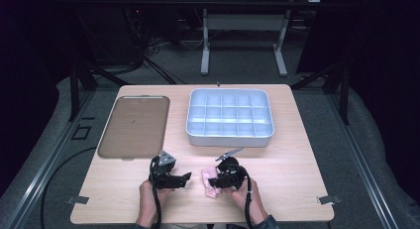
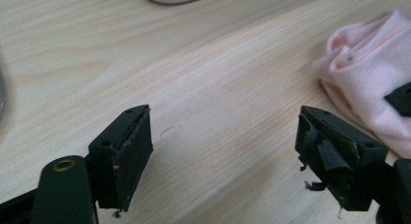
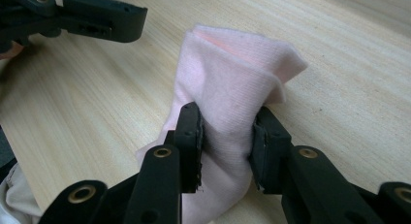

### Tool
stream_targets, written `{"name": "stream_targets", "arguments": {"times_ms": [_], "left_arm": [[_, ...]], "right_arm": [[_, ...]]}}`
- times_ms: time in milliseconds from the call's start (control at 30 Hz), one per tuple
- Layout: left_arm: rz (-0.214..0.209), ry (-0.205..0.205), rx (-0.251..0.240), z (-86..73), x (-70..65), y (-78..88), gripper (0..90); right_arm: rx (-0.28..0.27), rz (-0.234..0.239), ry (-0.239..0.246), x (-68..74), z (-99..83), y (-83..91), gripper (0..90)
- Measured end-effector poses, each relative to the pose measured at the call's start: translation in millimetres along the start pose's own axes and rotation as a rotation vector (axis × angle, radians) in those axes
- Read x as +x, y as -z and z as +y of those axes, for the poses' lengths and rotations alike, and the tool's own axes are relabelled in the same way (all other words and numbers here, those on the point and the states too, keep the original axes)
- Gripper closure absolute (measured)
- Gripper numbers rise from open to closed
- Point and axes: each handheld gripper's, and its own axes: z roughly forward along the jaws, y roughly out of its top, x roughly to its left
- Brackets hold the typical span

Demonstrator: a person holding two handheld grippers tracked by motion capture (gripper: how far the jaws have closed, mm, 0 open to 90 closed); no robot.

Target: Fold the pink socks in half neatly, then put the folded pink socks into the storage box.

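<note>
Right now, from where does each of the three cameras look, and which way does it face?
High view: above the person's side, facing forward and down on the wooden table; forearms, both grippers.
Left gripper view: along the left gripper, open over bare wood.
Right gripper view: along the right gripper, shut on the folded pink cloth.
Shared: the cloth shows in all three views.

Ahead of me a white compartment tray (image 1: 229, 118) sits beside a flat brown tray (image 1: 134, 126) on my wooden table (image 1: 297, 154).

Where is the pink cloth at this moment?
In the high view, the pink cloth lies near the table's front edge, pinched by the right gripper, with the open left gripper just beside it.
</note>
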Motion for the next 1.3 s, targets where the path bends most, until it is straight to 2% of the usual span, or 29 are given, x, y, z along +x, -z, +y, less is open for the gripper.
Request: {"name": "stream_targets", "arguments": {"times_ms": [267, 433, 567, 900, 1133, 1300], "left_arm": [[0.016, -0.015, -0.005, -8.2, 0.7, -0.1, 17.6], [0.029, -0.017, -0.041, -13.7, -1.6, -0.4, 16.8], [0.036, -0.030, -0.038, -13.5, -3.0, -1.3, 15.8], [0.061, -0.058, -0.023, -13.2, -6.5, -2.3, 15.5], [0.082, -0.076, -0.021, -13.1, -9.4, -3.8, 15.5], [0.088, -0.071, -0.017, -12.9, -8.7, -3.6, 15.3]], "right_arm": [[0.001, 0.003, 0.014, -1.6, -0.8, 0.7, 70.3], [-0.013, -0.002, 0.015, -3.4, -2.6, 0.9, 71.4], [0.013, -0.011, 0.018, -4.8, -1.8, 2.8, 71.6], [0.009, -0.009, 0.028, -6.2, -3.0, 3.3, 71.6], [-0.017, -0.006, 0.031, -7.1, -3.3, 2.6, 71.7], [-0.049, 0.019, 0.044, -4.9, -3.7, 4.3, 71.8]]}}
